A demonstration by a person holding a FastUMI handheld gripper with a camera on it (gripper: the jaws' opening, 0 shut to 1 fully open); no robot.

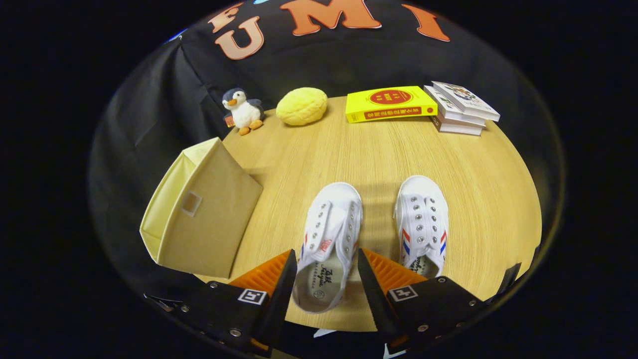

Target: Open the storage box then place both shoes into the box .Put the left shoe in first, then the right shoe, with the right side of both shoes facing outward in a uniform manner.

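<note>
Here the gripper [326,279] hangs above the table, fingers spread wide around the left white sneaker's [329,239] heel, untouching.

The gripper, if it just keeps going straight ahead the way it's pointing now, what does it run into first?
Probably the left shoe: its heel end lies between the open fingers of the gripper. Whether the fingers are level with it or above is unclear.

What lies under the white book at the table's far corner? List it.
Under the top white book sit two more books, stacked on the table; their covers are hidden. The gripper is open, straddling the left shoe's heel.
</note>
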